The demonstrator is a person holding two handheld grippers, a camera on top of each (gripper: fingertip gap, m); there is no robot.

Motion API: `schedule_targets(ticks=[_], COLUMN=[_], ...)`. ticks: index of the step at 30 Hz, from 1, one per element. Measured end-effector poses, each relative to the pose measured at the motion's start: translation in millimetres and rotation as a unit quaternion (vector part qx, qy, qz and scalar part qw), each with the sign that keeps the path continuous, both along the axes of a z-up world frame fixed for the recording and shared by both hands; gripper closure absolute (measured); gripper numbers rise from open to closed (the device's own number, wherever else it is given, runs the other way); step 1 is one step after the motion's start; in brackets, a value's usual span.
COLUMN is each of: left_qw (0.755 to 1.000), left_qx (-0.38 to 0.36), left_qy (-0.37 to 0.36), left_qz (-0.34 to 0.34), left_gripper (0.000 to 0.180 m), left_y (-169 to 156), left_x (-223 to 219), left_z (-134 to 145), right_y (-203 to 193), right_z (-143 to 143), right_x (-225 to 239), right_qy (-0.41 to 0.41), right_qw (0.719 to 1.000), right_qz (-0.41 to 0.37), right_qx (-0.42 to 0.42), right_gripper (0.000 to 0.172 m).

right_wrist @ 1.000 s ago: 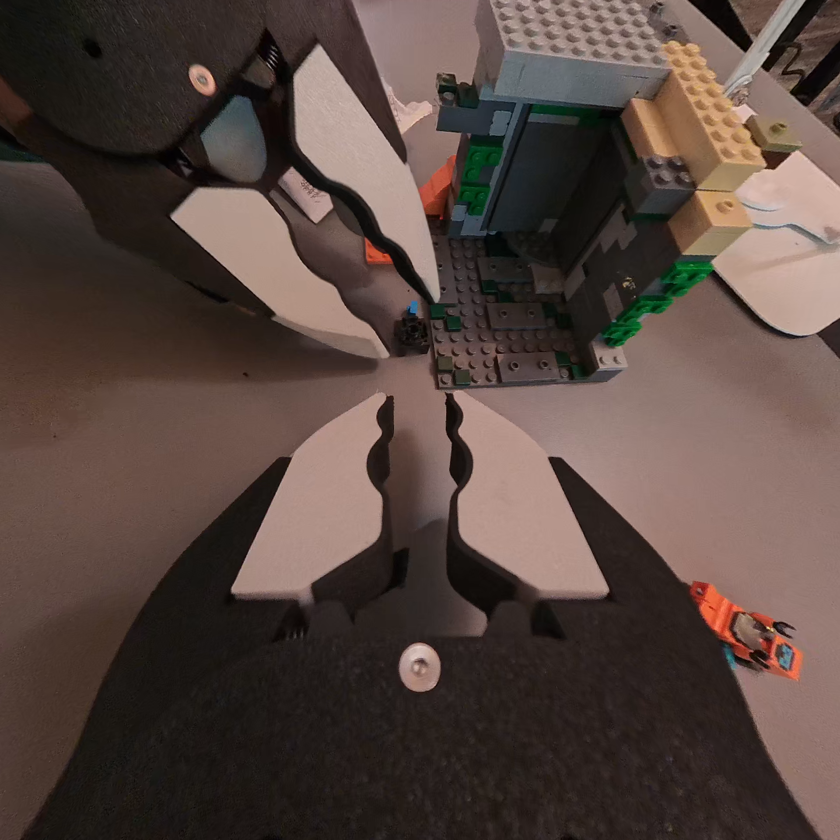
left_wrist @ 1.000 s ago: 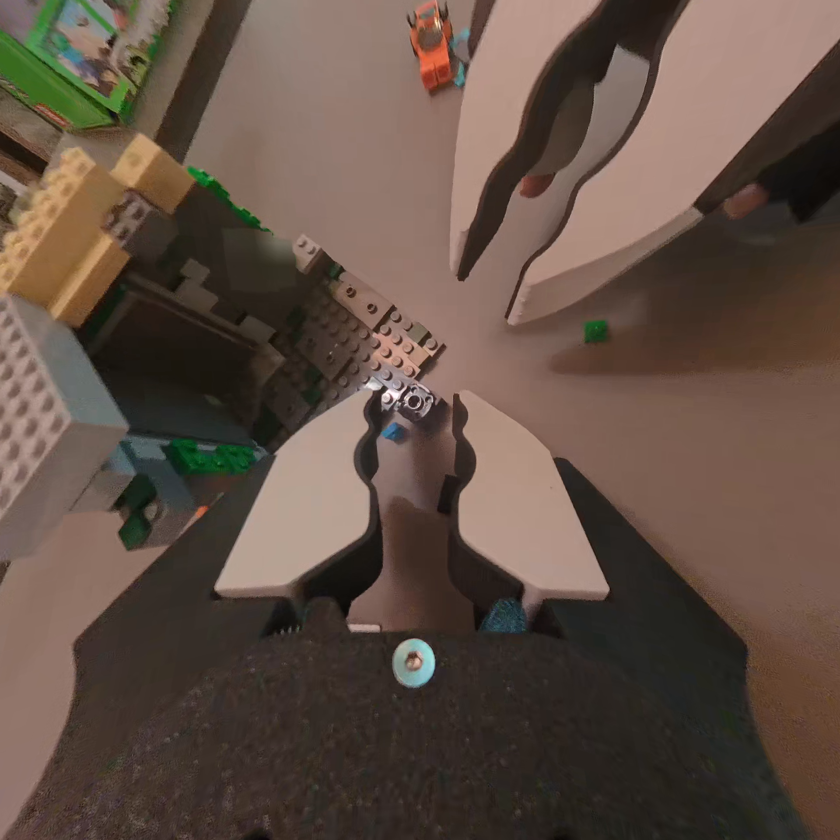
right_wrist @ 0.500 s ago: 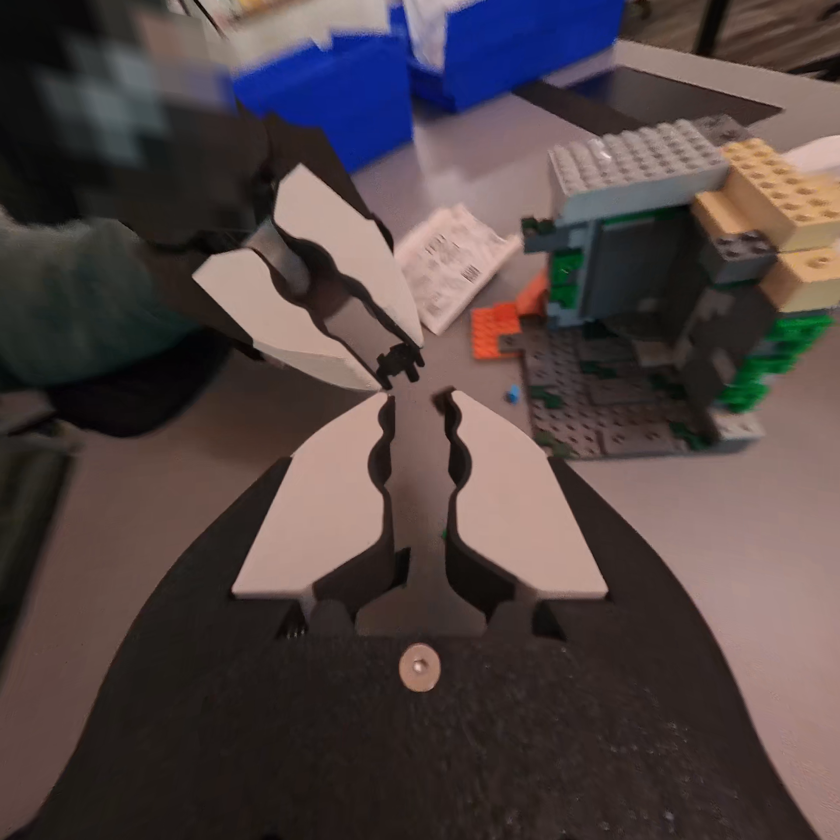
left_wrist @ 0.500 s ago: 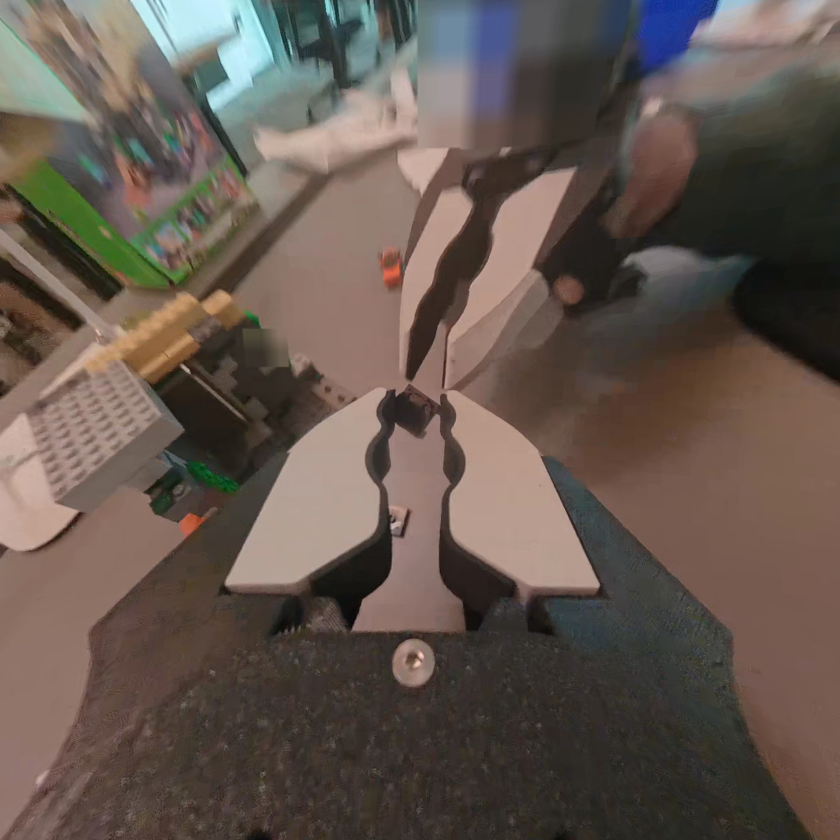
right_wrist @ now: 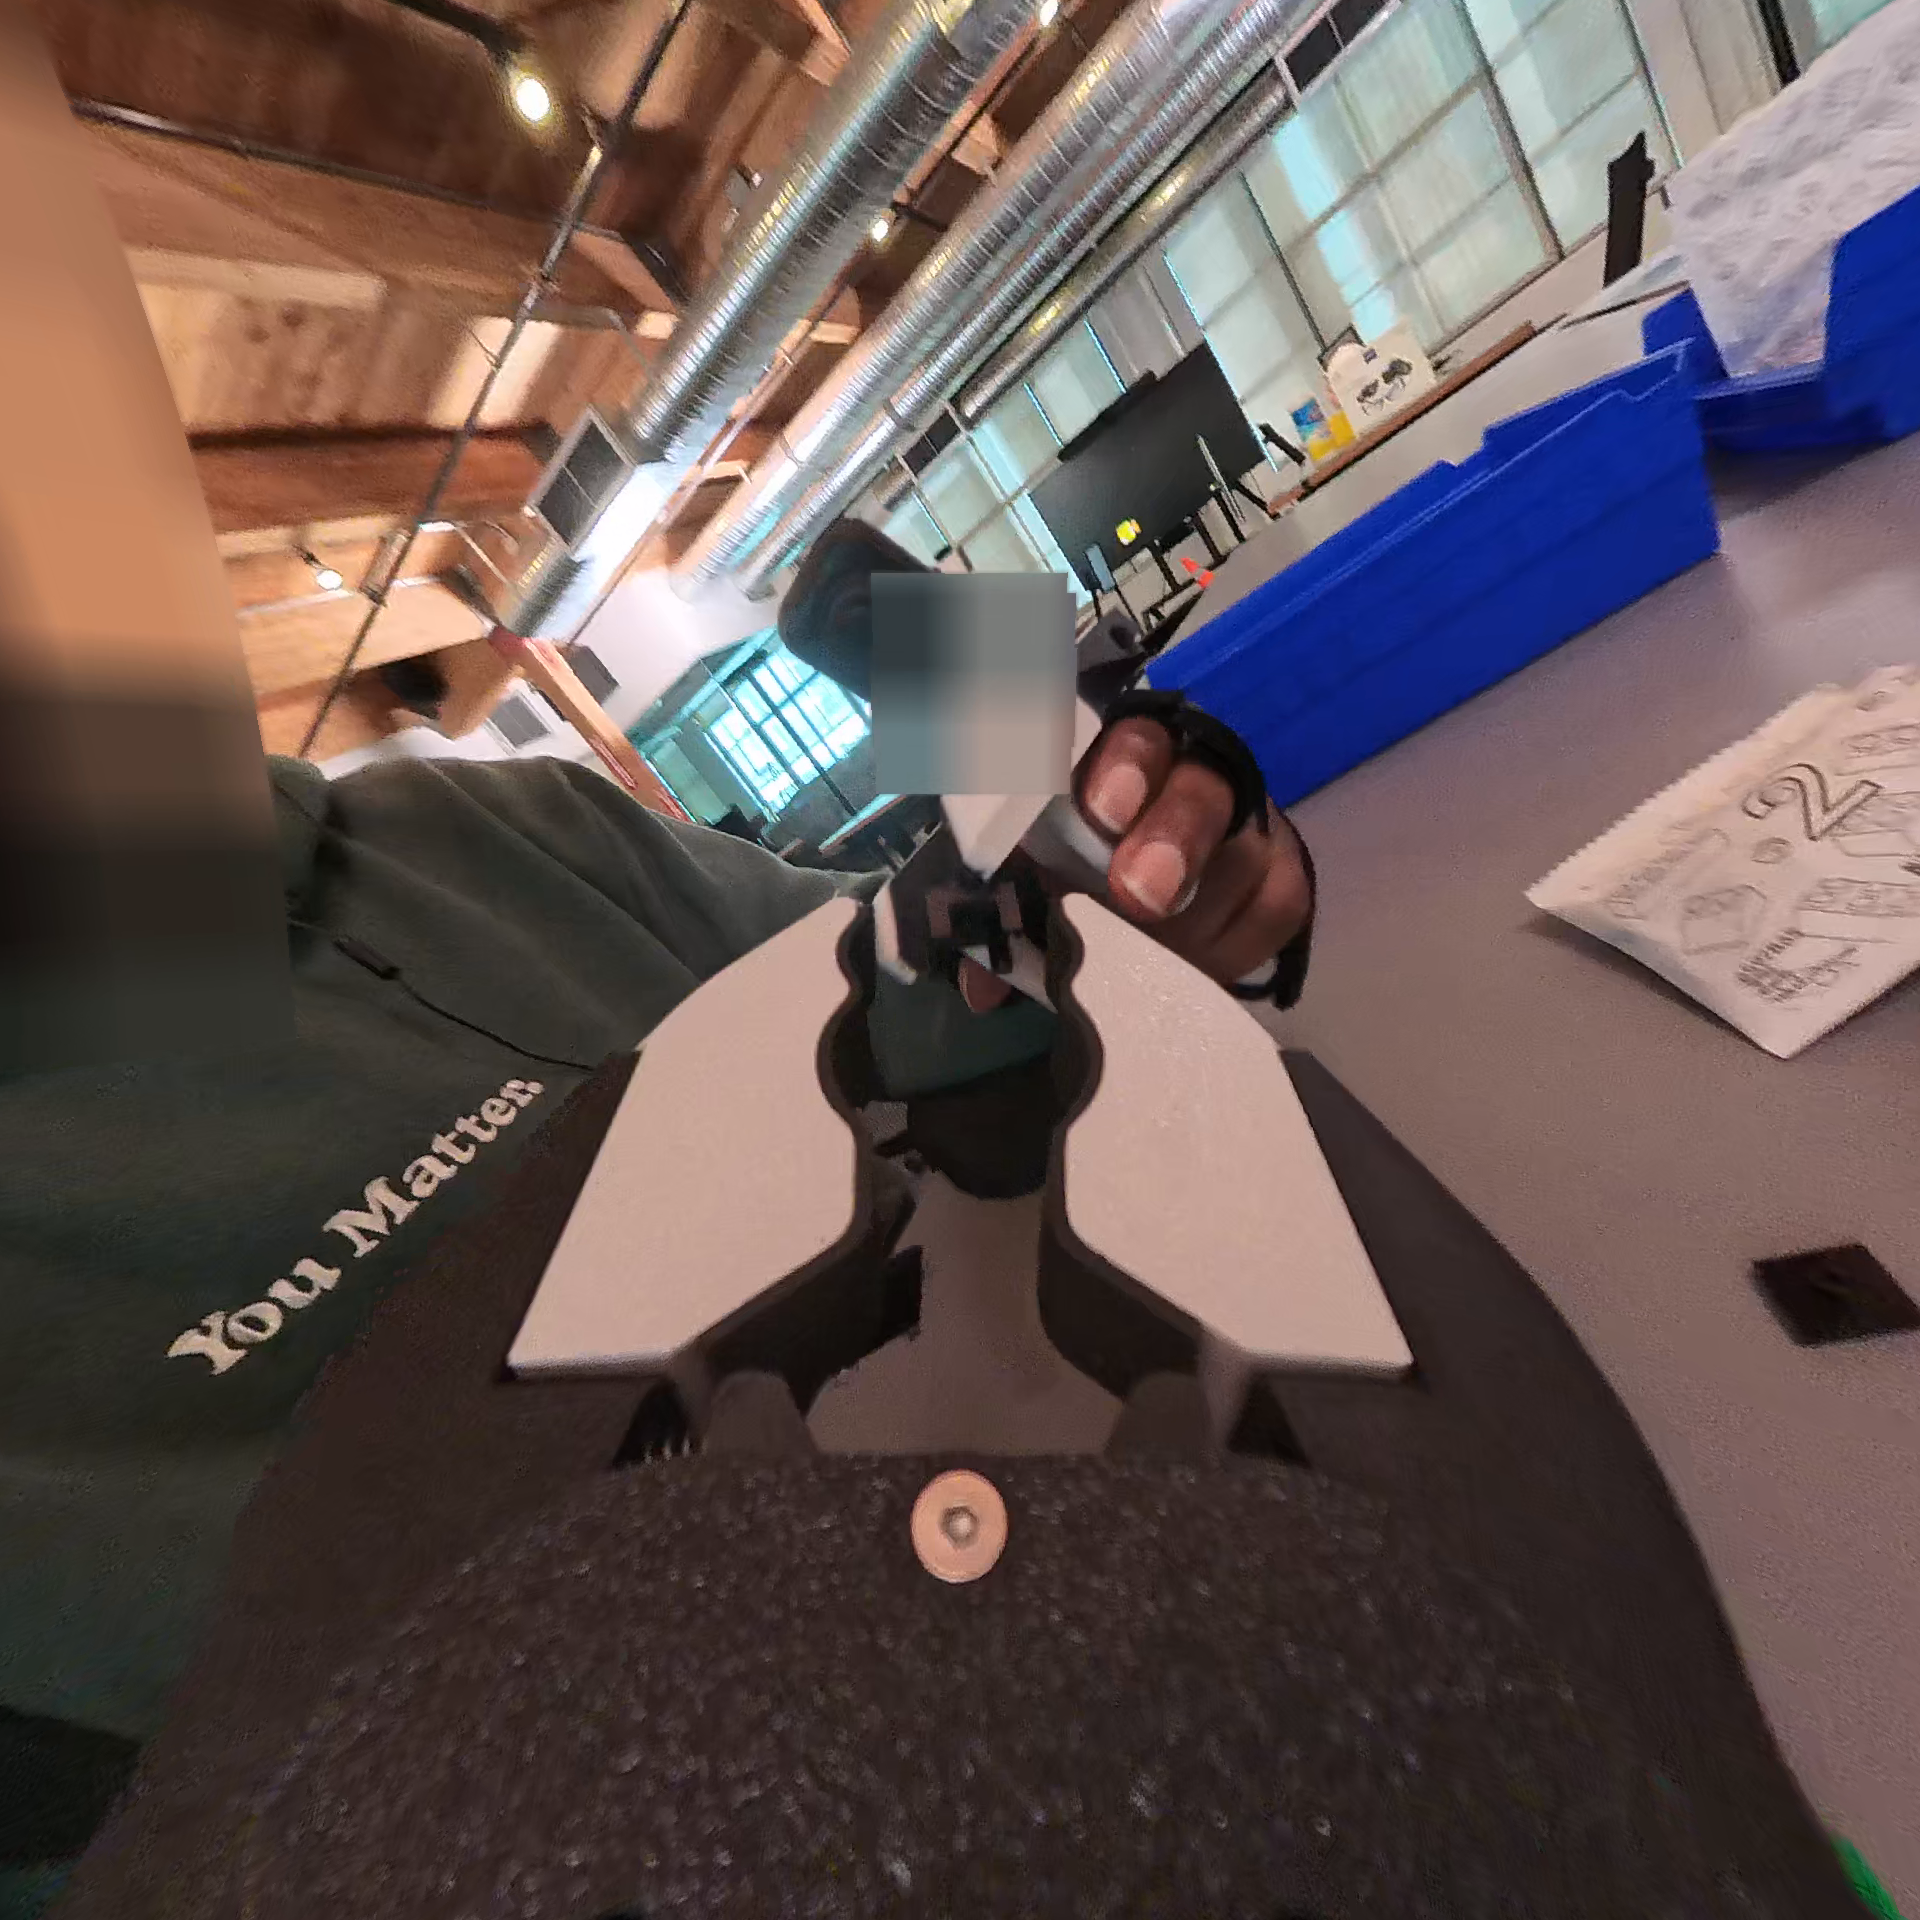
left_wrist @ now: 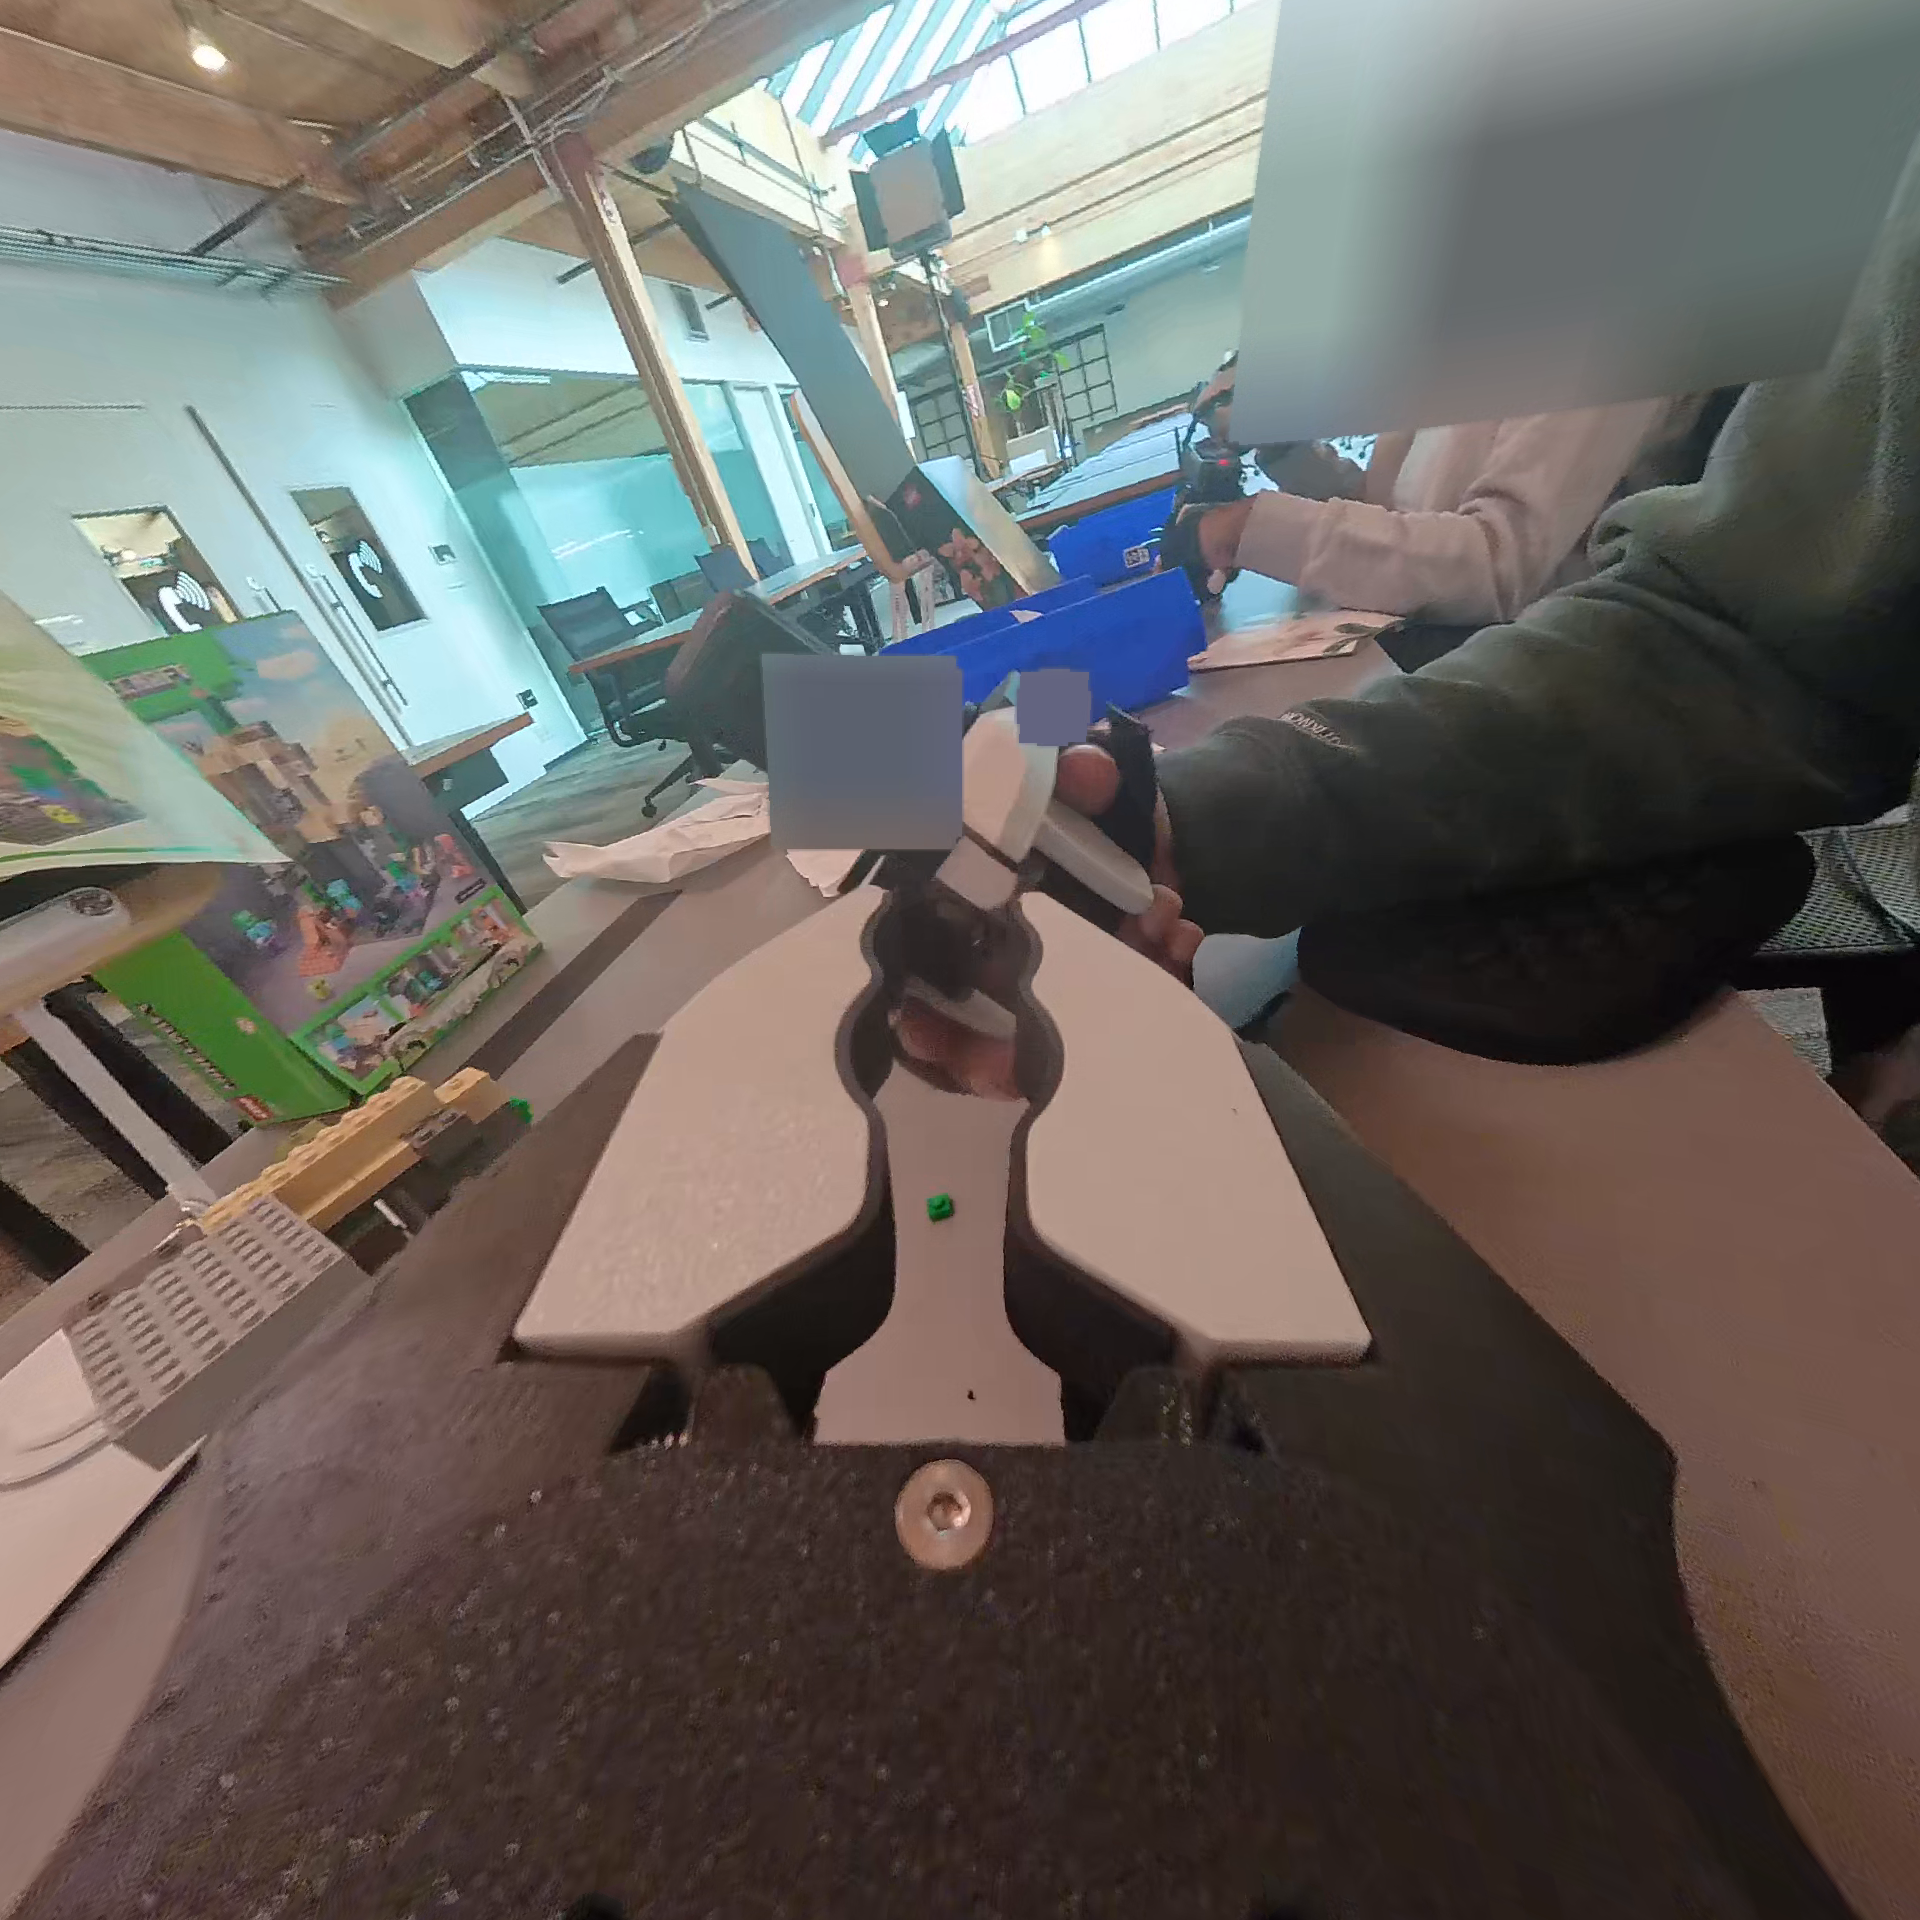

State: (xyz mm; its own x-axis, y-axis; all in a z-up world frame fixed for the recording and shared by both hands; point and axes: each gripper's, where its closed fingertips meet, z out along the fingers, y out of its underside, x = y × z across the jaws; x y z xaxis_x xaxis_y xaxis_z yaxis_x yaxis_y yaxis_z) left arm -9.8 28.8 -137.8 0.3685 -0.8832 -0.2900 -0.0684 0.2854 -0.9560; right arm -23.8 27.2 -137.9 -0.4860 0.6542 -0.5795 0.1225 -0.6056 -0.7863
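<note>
The left gripper (left_wrist: 948, 920) has narrow jaws pinching a small dark brick piece (left_wrist: 935, 945) at their very tips, held above the desk (left_wrist: 1558, 1247). The right gripper (right_wrist: 956, 925) has wider jaws around those tips (neither pad plainly pressing). The pinch looks shallow, so it probably needs steady pressure.

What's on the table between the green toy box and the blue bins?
Crumpled white paper lies on the table there; the left wrist view shows it.

Green toy set box (left_wrist: 312, 914) stands at table's left edge, tan and grey brick build (left_wrist: 343, 1143) just before it. Blue bins (right_wrist: 1455, 582) sit behind a printed paper bag (right_wrist: 1766, 883); tiny green brick (left_wrist: 940, 1206) lies alone on grey table (left_wrist: 1507, 1195).
</note>
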Motion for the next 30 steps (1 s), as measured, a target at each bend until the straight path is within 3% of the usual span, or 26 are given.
schedule_targets(ticks=[5, 16, 22, 30], left_qw=[1.000, 0.997, 0.995, 0.973], left_qx=[-0.004, -0.069, 0.015, 0.128], left_qy=[0.016, 0.029, 0.099, 0.186], left_qz=[0.009, -0.011, -0.006, 0.047], left_gripper=[0.162, 0.164, 0.164, 0.165], left_y=[3, 5, -5, -5], left_x=[2, -1, 6, 10], left_z=[-6, -20, -27, -32], right_y=[3, 4, -6, -6], right_z=[-5, -22, -25, -29], right_x=[-2, 4, 7, 8], right_qy=[-0.014, -0.058, -0.074, -0.104], right_qw=[1.000, 0.979, 0.984, 0.993], right_qz=[-0.007, -0.063, -0.016, 0.042], right_qx=[0.005, 0.188, 0.159, 0.026], right_gripper=[0.155, 0.155, 0.155, 0.155])
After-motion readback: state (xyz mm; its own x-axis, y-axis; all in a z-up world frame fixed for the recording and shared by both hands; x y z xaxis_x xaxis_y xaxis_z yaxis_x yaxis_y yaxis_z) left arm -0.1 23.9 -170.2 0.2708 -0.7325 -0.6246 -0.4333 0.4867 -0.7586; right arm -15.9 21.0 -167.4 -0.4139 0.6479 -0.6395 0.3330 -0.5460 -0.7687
